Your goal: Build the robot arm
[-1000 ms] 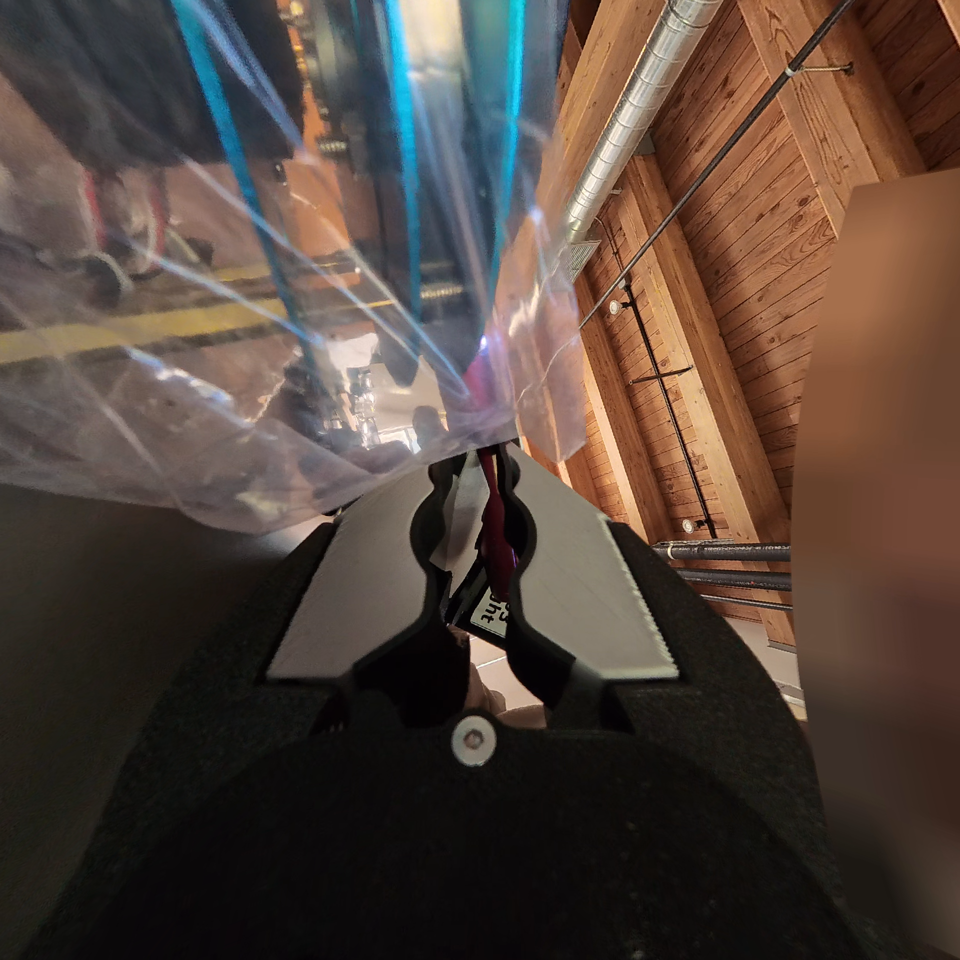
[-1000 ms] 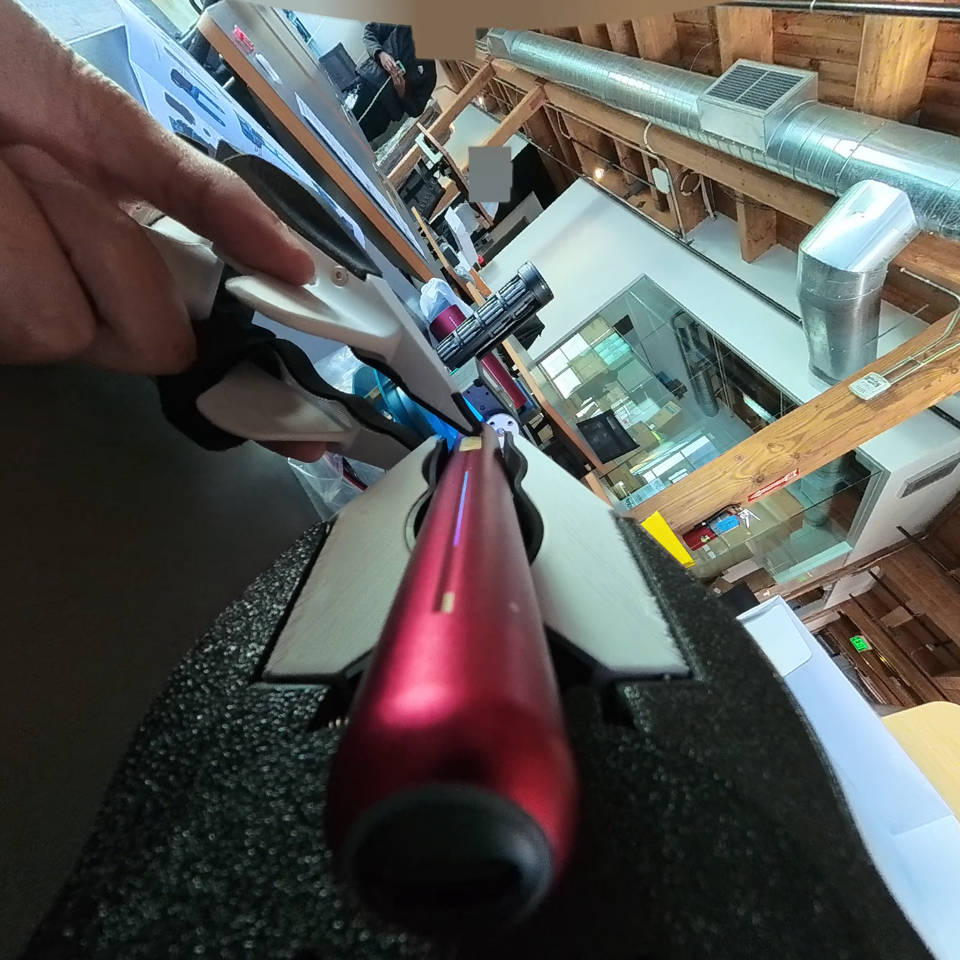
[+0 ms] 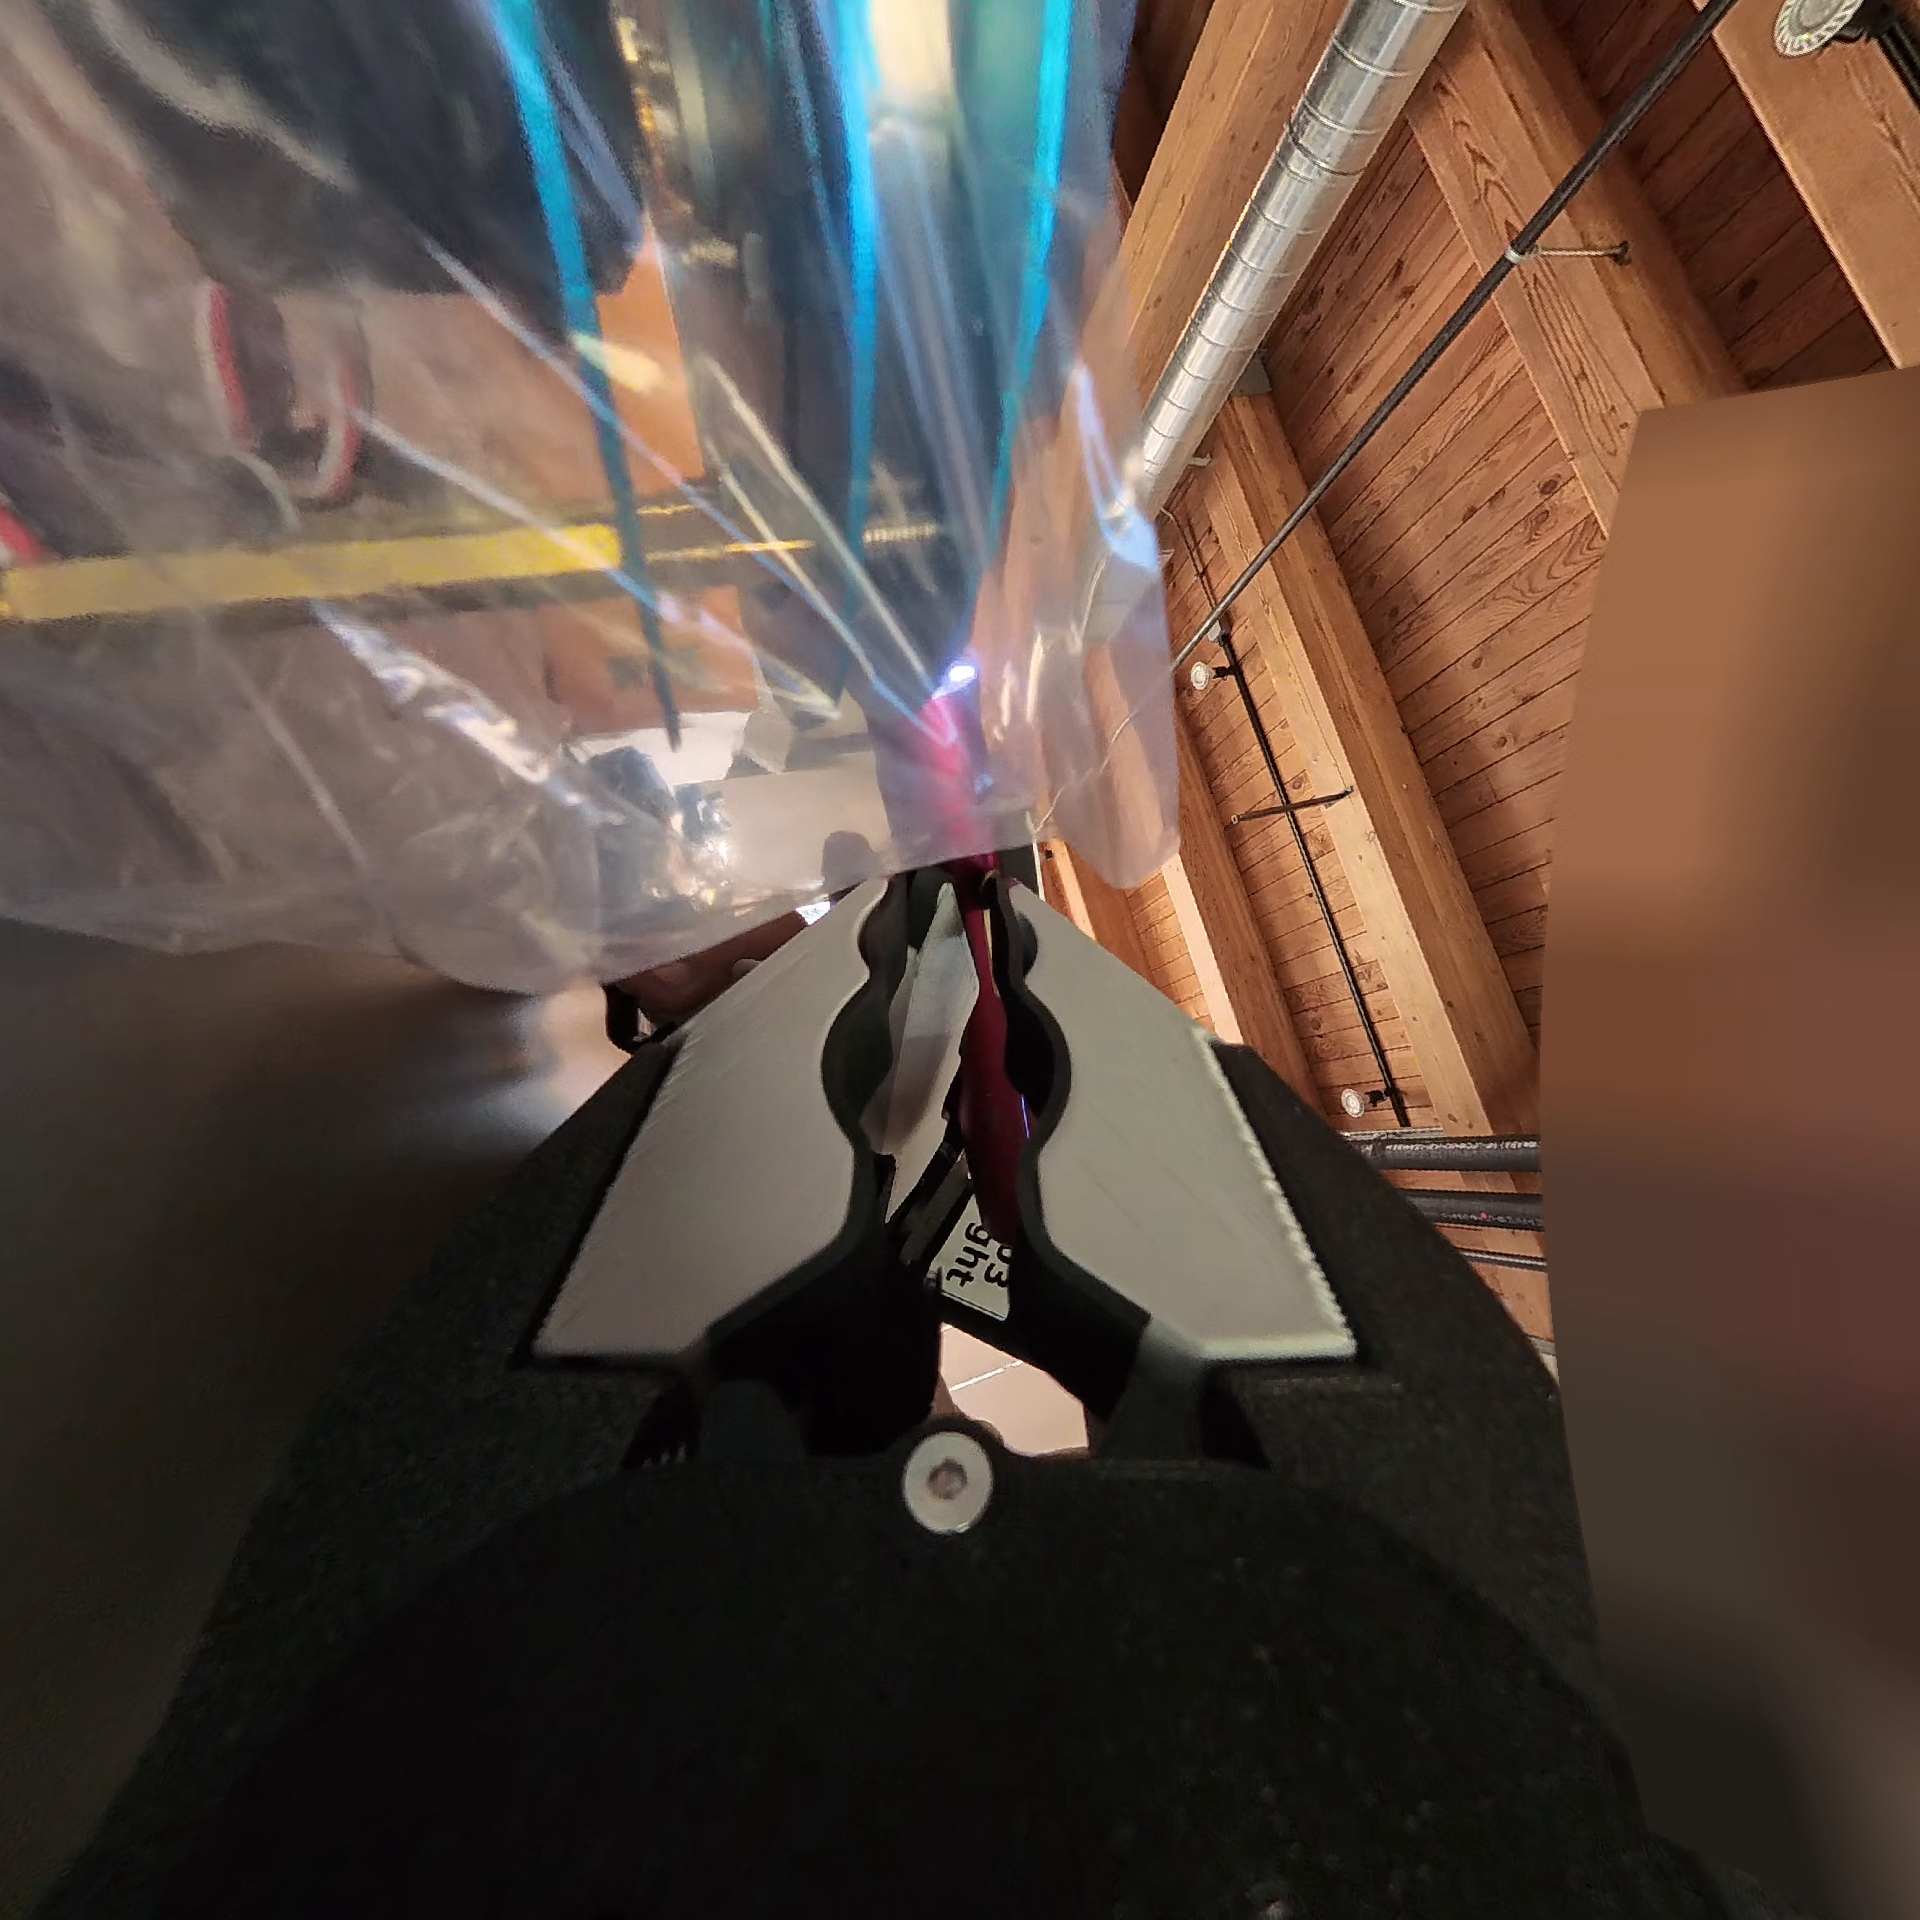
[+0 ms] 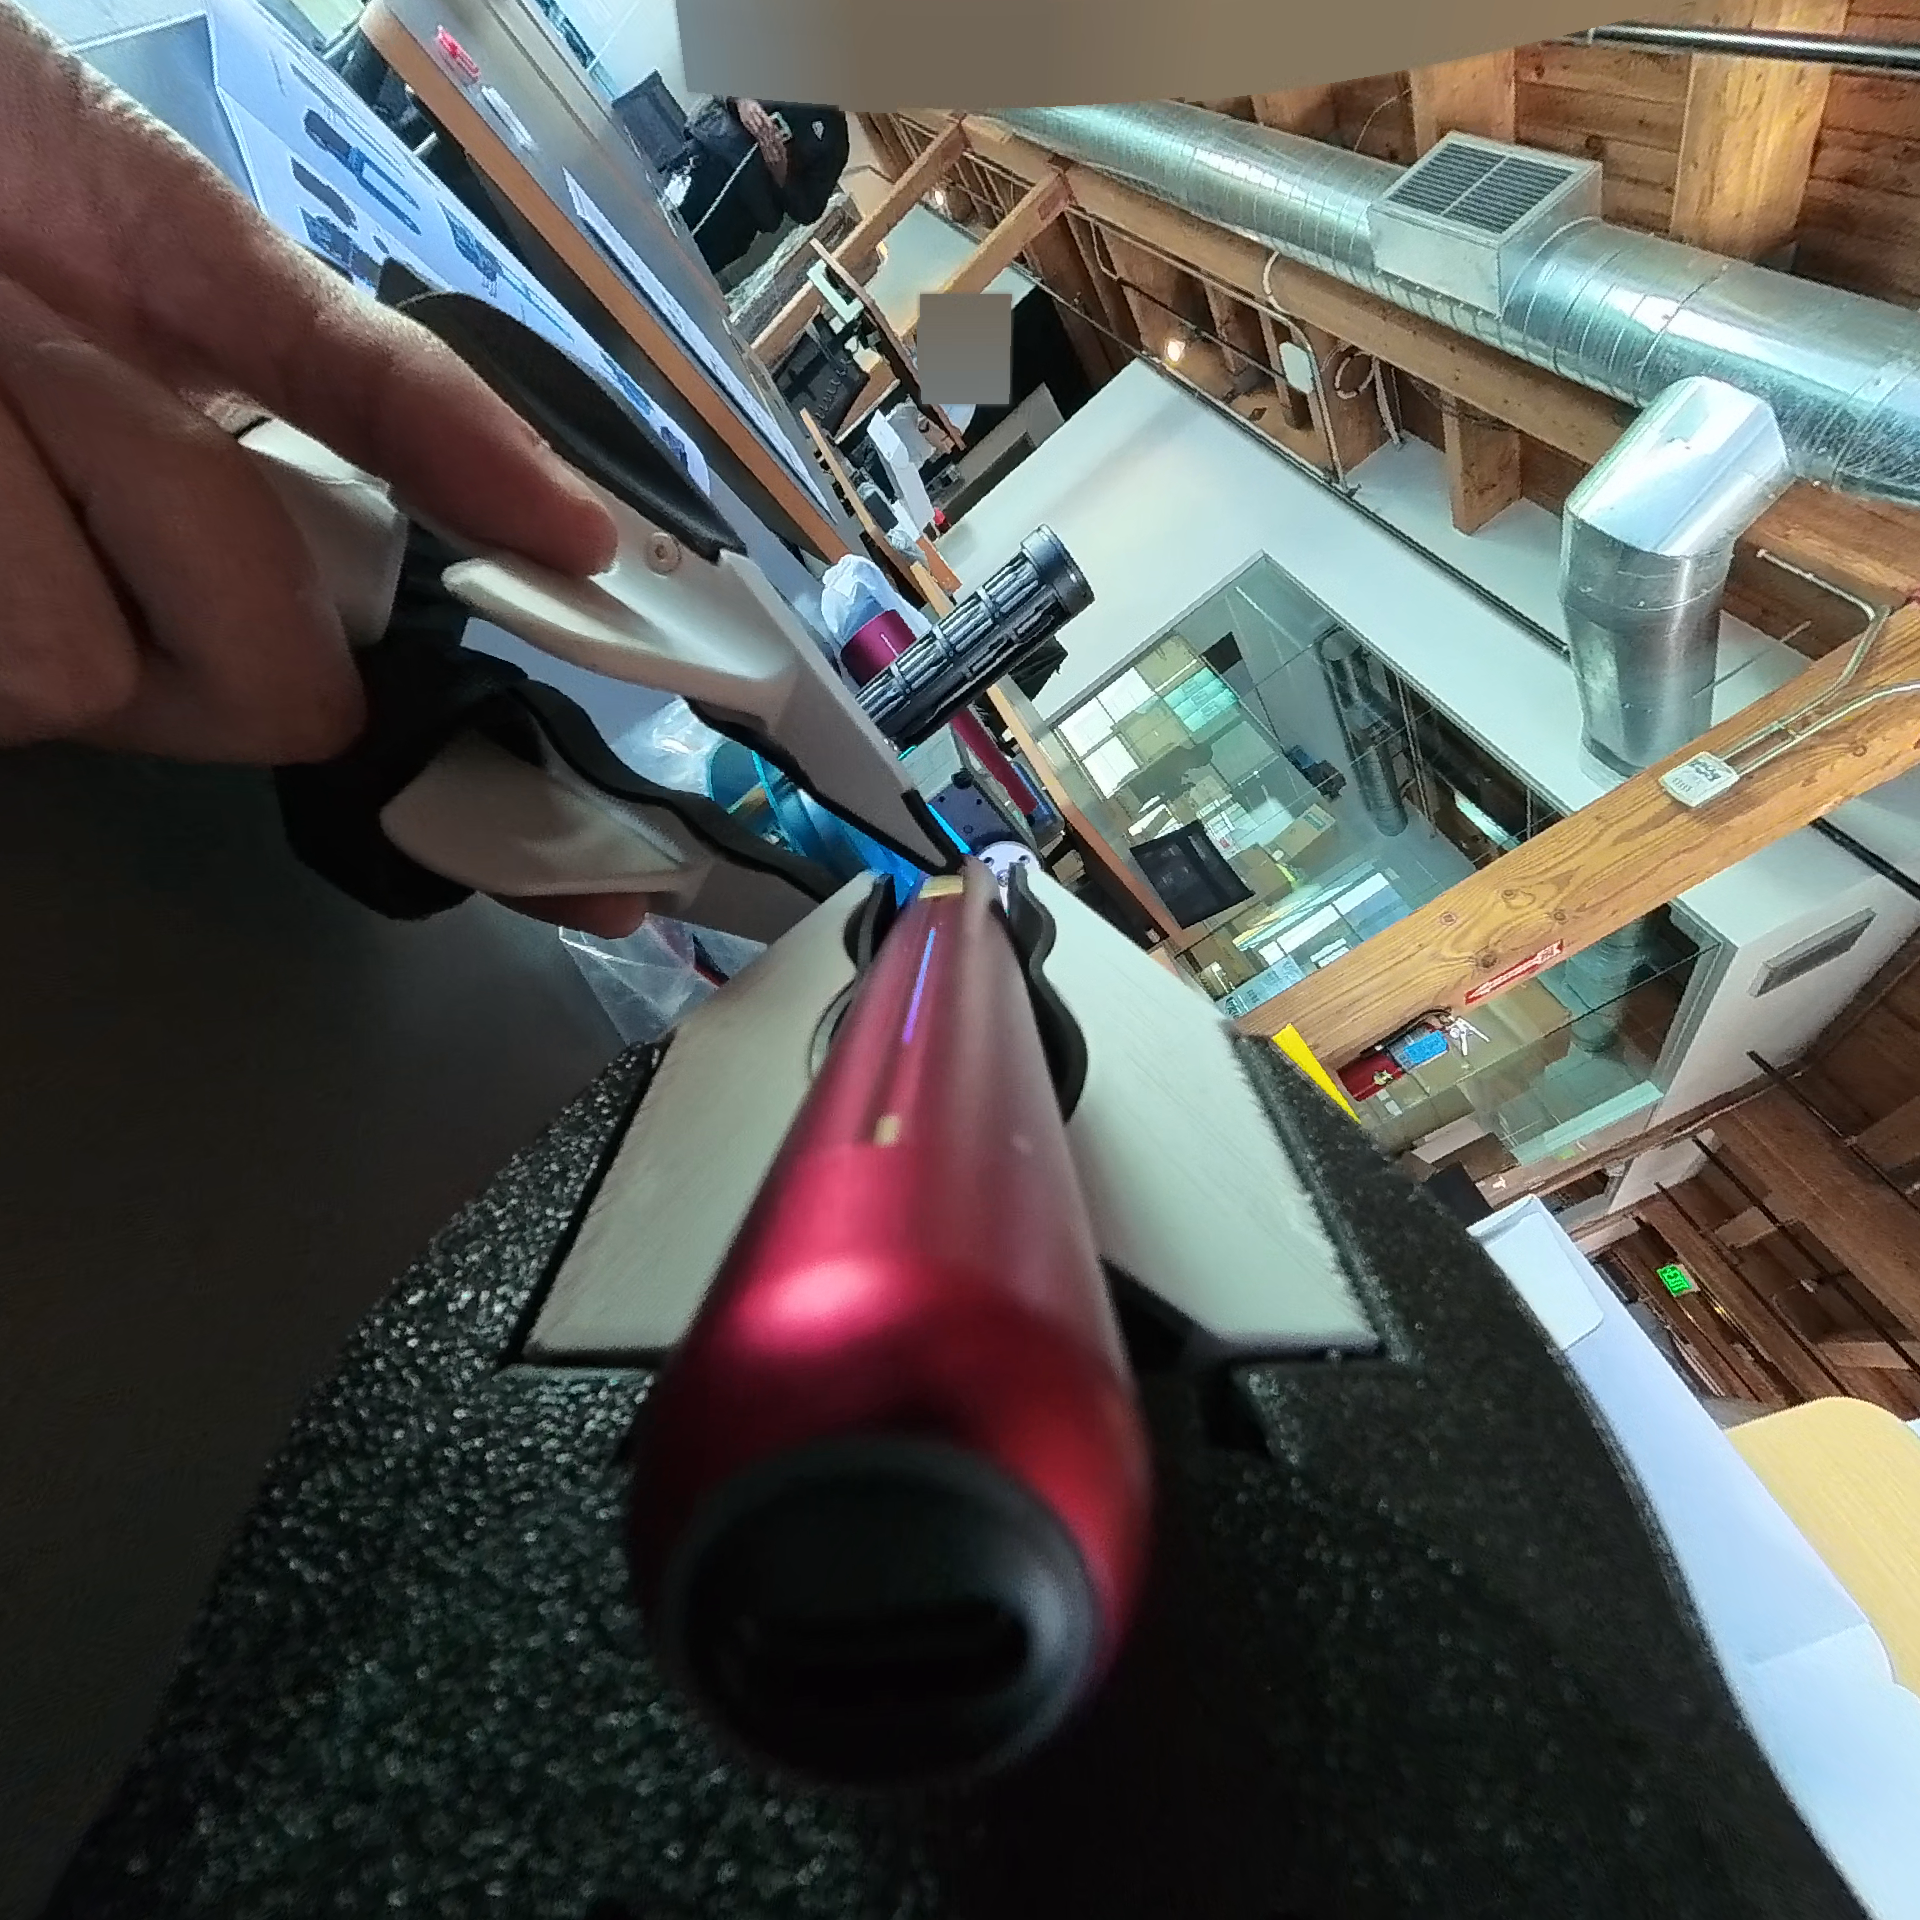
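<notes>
The right claw [image 4: 961, 883] is closed along a slim red metallic cylinder [image 4: 894, 1226], a pen-like body with a dark socket at its near end. The cylinder lies lengthwise between the fingers, its far tip meeting the left claw. The left claw [image 3: 961, 894] is nearly closed, pinching the edge of a clear plastic bag [image 3: 520, 582] with blue stripes; the red tip shows between its fingers at the bag's mouth. A bare hand [image 4: 187, 436] works the left tool's trigger at upper left. Both tools are raised, with timber beams and silver ductwork [image 4: 1558, 260] behind them.

Judgement: the cylinder looks rigid, light and glossy, so liable to slide endwise; mid-barrel is the surest hold. The bag is limp, thin and slippery, best taken at its rim.
</notes>
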Motion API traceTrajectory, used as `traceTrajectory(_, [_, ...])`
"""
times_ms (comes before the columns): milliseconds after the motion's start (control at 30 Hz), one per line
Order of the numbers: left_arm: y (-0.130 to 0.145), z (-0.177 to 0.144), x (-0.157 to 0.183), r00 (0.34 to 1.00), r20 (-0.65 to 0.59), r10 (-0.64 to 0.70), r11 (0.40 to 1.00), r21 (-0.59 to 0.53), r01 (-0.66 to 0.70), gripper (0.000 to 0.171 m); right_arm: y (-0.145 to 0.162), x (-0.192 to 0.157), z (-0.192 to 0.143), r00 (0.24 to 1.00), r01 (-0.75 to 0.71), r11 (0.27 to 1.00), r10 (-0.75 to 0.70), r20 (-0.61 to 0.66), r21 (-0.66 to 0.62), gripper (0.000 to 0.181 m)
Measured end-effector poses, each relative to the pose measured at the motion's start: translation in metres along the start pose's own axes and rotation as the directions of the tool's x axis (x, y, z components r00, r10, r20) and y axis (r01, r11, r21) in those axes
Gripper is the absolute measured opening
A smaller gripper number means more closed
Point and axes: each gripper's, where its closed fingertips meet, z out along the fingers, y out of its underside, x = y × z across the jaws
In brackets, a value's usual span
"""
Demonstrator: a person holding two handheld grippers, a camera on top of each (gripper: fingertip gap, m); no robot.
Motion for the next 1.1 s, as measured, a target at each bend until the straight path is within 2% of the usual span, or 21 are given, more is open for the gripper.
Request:
traceTrajectory(167, [-0.001, 0.000, 0.001, 1.000, -0.011, -0.010, 1.000, 0.000, 0.010, 0.014, -0.001, 0.001, 0.001, 0.999, 0.041, 0.999, -0.041, -0.013, -0.014, 0.024])
traceTrajectory(333, [0.002, -0.001, 0.004, 1.000, -0.005, 0.022, 1.000, -0.009, -0.022, 0.015, -0.004, 0.000, -0.001, 0.999, 0.046, 0.999, -0.047, -0.014, -0.007, 0.019])
traceTrajectory(500, [0.001, -0.001, 0.004, 1.000, -0.010, 0.016, 1.000, -0.006, -0.016, 0.015, -0.004, 0.000, 0.000, 0.999, 0.048, 0.999, -0.048, -0.017, -0.005, 0.024])
traceTrajectory(867, [-0.003, -0.003, 0.002, 1.000, -0.012, -0.005, 1.000, 0.015, 0.005, 0.015, -0.002, -0.002, 0.004, 0.999, 0.048, 0.999, -0.048, -0.010, 0.001, 0.023])
traceTrajectory(1067, [-0.010, -0.005, 0.004, 0.999, -0.034, -0.016, 0.998, 0.067, 0.018, 0.015, -0.003, -0.001, 0.010, 0.999, 0.048, 0.999, -0.048, -0.015, -0.008, 0.020])
traceTrajectory(1100, [-0.011, -0.006, 0.004, 0.999, -0.034, -0.014, 0.996, 0.083, 0.017, 0.015, -0.003, -0.002, 0.011, 0.998, 0.051, 0.999, -0.052, -0.018, -0.013, 0.023])
